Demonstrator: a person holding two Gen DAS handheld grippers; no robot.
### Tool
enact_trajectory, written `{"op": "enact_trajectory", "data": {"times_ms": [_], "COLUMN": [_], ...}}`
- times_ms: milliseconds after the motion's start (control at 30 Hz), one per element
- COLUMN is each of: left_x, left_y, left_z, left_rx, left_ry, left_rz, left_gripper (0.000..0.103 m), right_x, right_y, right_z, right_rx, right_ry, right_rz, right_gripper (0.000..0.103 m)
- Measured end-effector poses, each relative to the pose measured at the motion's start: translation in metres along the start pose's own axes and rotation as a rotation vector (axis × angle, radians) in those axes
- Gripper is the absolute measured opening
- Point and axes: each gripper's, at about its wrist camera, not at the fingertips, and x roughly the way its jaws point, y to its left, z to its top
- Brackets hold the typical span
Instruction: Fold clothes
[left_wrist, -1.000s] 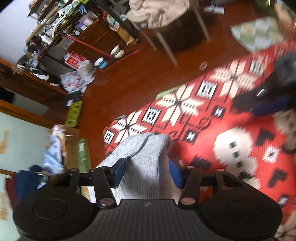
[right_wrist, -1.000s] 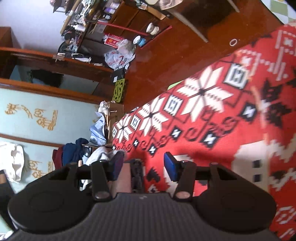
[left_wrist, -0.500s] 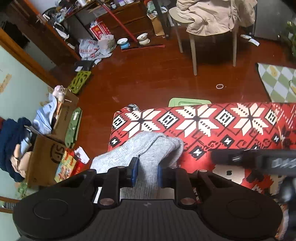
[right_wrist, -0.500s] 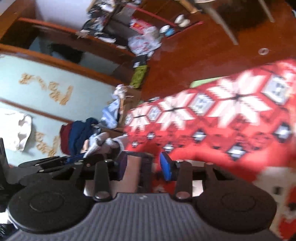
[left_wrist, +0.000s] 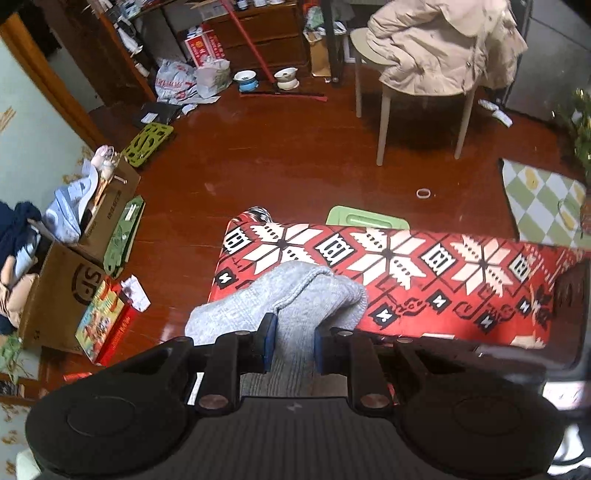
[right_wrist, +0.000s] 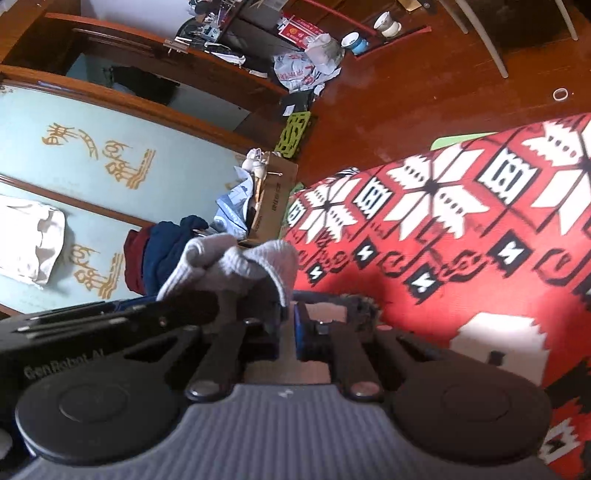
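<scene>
A grey knit garment (left_wrist: 295, 295) hangs bunched over the left end of a table covered with a red patterned cloth (left_wrist: 443, 273). My left gripper (left_wrist: 291, 332) is shut on a fold of it, both blue pads pressing into the knit. In the right wrist view the same grey knit (right_wrist: 236, 266) rises just ahead of my right gripper (right_wrist: 290, 317). Its jaws are closing to a narrow slit, with the knit's hem pinched at their tips. The left gripper's black body (right_wrist: 110, 317) lies close on the left.
Cardboard boxes (left_wrist: 74, 273) stuffed with clothes stand on the wooden floor left of the table. Beyond the table are a green mat (left_wrist: 369, 221) and a chair with a beige coat (left_wrist: 436, 48). A checkered rug (left_wrist: 543, 206) lies at the right. The red cloth (right_wrist: 461, 240) stretches right.
The left jaws closed on the grey knit and lifted it while the wrist rolled. The right gripper swept leftward to the knit and its jaws came almost together on the hem.
</scene>
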Motion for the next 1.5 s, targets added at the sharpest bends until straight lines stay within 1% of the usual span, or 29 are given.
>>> {"op": "enact_trajectory", "data": {"times_ms": [33, 67, 200, 300, 367, 433, 467, 500, 567, 633, 667, 700, 767, 800, 867, 933, 967, 1033, 1100, 1133, 1233, 1267, 1300, 1333, 1367, 1400, 1433, 1467, 1500], "left_x": [0.000, 0.000, 0.003, 0.009, 0.014, 0.020, 0.023, 0.026, 0.027, 0.028, 0.028, 0.028, 0.028, 0.028, 0.031, 0.029, 0.029, 0.029, 0.029, 0.030, 0.034, 0.035, 0.036, 0.037, 0.039, 0.040, 0.037, 0.033, 0.029], "left_y": [0.002, 0.004, 0.003, -0.003, -0.008, -0.012, -0.014, -0.014, -0.016, -0.018, -0.018, -0.019, -0.022, -0.024, -0.029, -0.034, -0.035, -0.038, -0.041, -0.042, -0.045, -0.046, -0.047, -0.048, -0.050, -0.052, -0.053, -0.050, -0.046], "left_z": [0.000, 0.000, 0.002, 0.000, -0.002, -0.003, -0.004, -0.004, -0.005, -0.006, -0.007, -0.008, -0.010, -0.012, -0.013, -0.017, -0.019, -0.022, -0.025, -0.025, -0.026, -0.027, -0.027, -0.028, -0.029, -0.030, -0.031, -0.030, -0.029], "left_rx": [-0.007, -0.014, -0.023, 0.010, 0.023, 0.036, 0.042, 0.043, 0.054, 0.069, 0.077, 0.084, 0.106, 0.121, 0.153, 0.190, 0.203, 0.230, 0.257, 0.265, 0.278, 0.283, 0.287, 0.292, 0.301, 0.315, 0.312, 0.285, 0.257], "left_ry": [-0.002, -0.003, 0.013, 0.026, 0.036, 0.046, 0.051, 0.056, 0.058, 0.061, 0.063, 0.064, 0.063, 0.060, 0.053, 0.041, 0.039, 0.033, 0.028, 0.028, 0.029, 0.029, 0.030, 0.030, 0.028, 0.025, 0.022, 0.023, 0.024], "left_rz": [-0.001, -0.003, -0.024, -0.033, -0.044, -0.055, -0.060, -0.060, -0.058, -0.059, -0.060, -0.061, -0.061, -0.060, -0.053, -0.039, -0.034, -0.023, -0.012, -0.009, -0.009, -0.008, -0.008, -0.008, -0.006, -0.003, -0.011, -0.030, -0.048], "left_gripper": [0.020, 0.020, 0.019, 0.019, 0.020, 0.022, 0.022, 0.022, 0.022, 0.022, 0.023, 0.023, 0.024, 0.024, 0.024, 0.024, 0.025, 0.025, 0.026, 0.026, 0.026, 0.028, 0.029, 0.034, 0.039, 0.040, 0.044, 0.047, 0.048], "right_x": [0.002, 0.003, 0.002, 0.005, 0.011, 0.013, 0.012, 0.011, 0.005, -0.003, -0.007, -0.012, -0.022, -0.027, -0.031, -0.020, -0.013, -0.003, 0.009, 0.013, 0.020, 0.020, 0.020, 0.021, 0.021, 0.021, 0.019, 0.016, 0.012], "right_y": [0.003, 0.007, 0.016, 0.021, 0.013, -0.002, -0.010, -0.014, -0.021, -0.029, -0.034, -0.043, -0.061, -0.072, -0.091, -0.101, -0.102, -0.104, -0.109, -0.109, -0.105, -0.102, -0.099, -0.095, -0.092, -0.090, -0.091, -0.093, -0.095], "right_z": [-0.002, -0.003, -0.014, -0.025, -0.031, -0.033, -0.033, -0.032, -0.033, -0.033, -0.033, -0.033, -0.033, -0.031, -0.027, -0.021, -0.019, -0.018, -0.019, -0.019, -0.012, -0.009, -0.004, 0.000, 0.004, 0.007, 0.007, 0.007, 0.007], "right_rx": [-0.002, -0.004, 0.019, 0.029, 0.067, 0.133, 0.164, 0.169, 0.177, 0.188, 0.200, 0.232, 0.298, 0.354, 0.458, 0.529, 0.551, 0.612, 0.717, 0.744, 0.732, 0.715, 0.676, 0.638, 0.600, 0.572, 0.564, 0.583, 0.600], "right_ry": [-0.004, -0.007, -0.004, 0.024, 0.042, 0.026, 0.015, 0.013, 0.008, 0.008, 0.012, 0.004, -0.016, -0.041, -0.062, -0.022, -0.001, 0.019, 0.031, 0.034, 0.022, 0.006, 0.004, 0.001, 0.000, 0.006, 0.005, -0.003, -0.012], "right_rz": [0.005, 0.010, 0.045, 0.049, 0.032, 0.018, 0.038, 0.045, 0.057, 0.067, 0.069, 0.070, 0.073, 0.087, 0.112, 0.137, 0.163, 0.196, 0.241, 0.249, 0.246, 0.256, 0.249, 0.242, 0.233, 0.212, 0.206, 0.222, 0.238], "right_gripper": [0.006, 0.002, 0.002, 0.002, 0.002, 0.003, 0.003, 0.004, 0.008, 0.017, 0.031, 0.039, 0.040, 0.041, 0.042, 0.042, 0.043, 0.045, 0.050, 0.050, 0.049, 0.044, 0.036, 0.034, 0.034, 0.034, 0.034, 0.040, 0.050]}}
